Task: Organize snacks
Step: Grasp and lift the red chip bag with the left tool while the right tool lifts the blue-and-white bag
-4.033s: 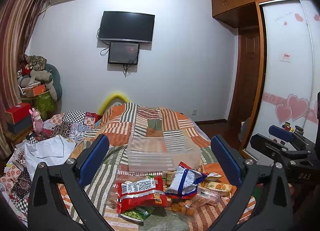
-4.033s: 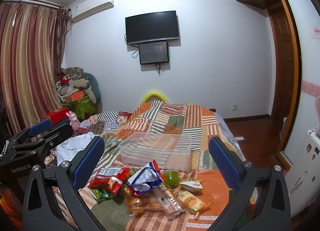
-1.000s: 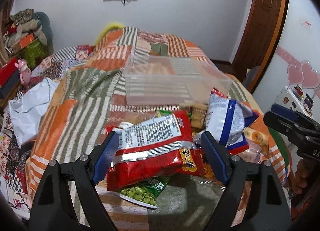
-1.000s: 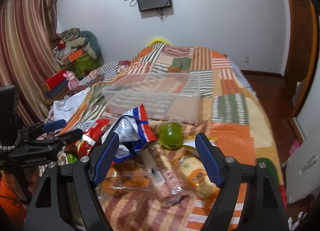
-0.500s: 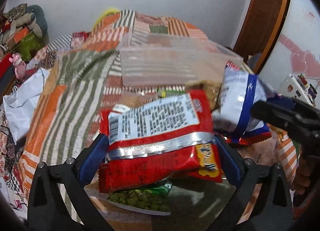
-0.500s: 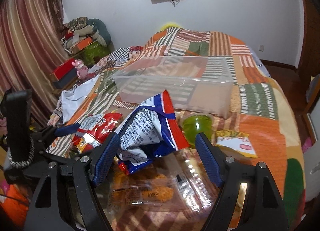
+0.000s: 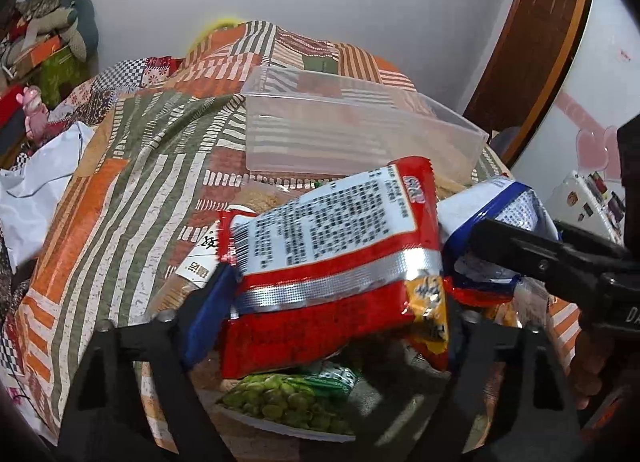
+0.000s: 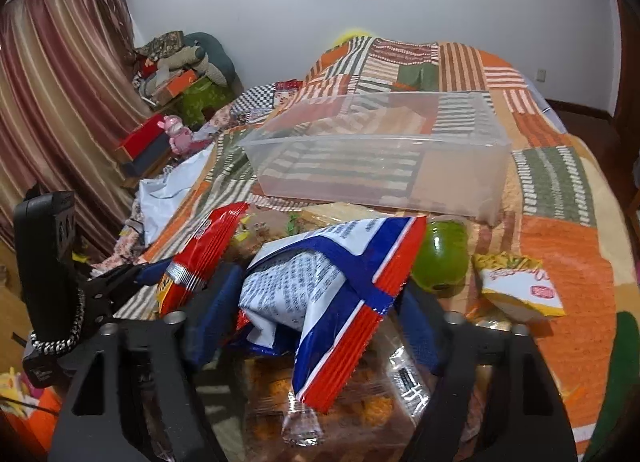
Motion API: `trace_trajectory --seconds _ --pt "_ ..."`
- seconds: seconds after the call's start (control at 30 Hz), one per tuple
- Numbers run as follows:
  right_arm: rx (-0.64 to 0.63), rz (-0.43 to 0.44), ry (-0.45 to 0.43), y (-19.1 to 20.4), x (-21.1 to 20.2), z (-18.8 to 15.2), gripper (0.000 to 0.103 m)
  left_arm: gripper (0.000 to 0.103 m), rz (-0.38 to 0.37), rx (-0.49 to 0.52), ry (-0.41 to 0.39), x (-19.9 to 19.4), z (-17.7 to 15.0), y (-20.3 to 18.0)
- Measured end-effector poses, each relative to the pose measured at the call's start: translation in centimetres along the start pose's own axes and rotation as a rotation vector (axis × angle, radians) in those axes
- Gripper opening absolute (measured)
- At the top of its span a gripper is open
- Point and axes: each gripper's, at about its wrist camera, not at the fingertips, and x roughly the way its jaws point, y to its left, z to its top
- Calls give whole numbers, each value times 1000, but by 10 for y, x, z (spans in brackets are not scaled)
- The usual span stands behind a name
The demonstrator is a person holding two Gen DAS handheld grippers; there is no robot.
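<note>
My left gripper [image 7: 332, 310] is shut on a red snack bag [image 7: 336, 262] with a white printed panel, held tilted above the bed. My right gripper [image 8: 316, 314] is shut on a white, blue and red snack bag [image 8: 332, 290]. The red bag also shows in the right wrist view [image 8: 204, 258], and the blue bag in the left wrist view [image 7: 496, 213]. A clear plastic bin [image 7: 360, 133] stands empty on the quilt just beyond both bags; it also shows in the right wrist view [image 8: 384, 153].
A green pea packet [image 7: 288, 402] lies under the red bag. A green cup [image 8: 440, 258], a yellow packet [image 8: 516, 286] and a clear bag of orange snacks [image 8: 360, 402] lie on the striped quilt [image 8: 560, 234]. A white cloth [image 7: 36, 177] lies at the left.
Both grippers have closed on their bags and lifted them off the quilt. Earlier they were open and moving down toward the pile.
</note>
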Motion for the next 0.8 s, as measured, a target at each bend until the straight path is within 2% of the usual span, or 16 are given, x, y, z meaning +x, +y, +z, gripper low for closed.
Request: trace_trajectory --seconds 0.07,0.13,0.3,0.37,0.53,0.8 --pt "-6 1 -4 1 -1 -1 63 69 -16 -22 -4 -2 0 3" --pt "-22 -2 -11 3 -5 -4 58 68 -19 -31 -13 -6 0 4" --pt "-46 -22 -26 7 -12 -6 48 55 -8 -26 -47 -23 3 2" --pt "-35 -16 -31 4 -16 -5 47 36 -18 -27 -66 -31 5 3" --pt "-17 -7 -63 1 -28 -3 46 30 -27 -27 -107 -47 12 7" --pt "-19 -12 -117 0 -43 8 46 29 -38 -18 -163 -64 23 5"
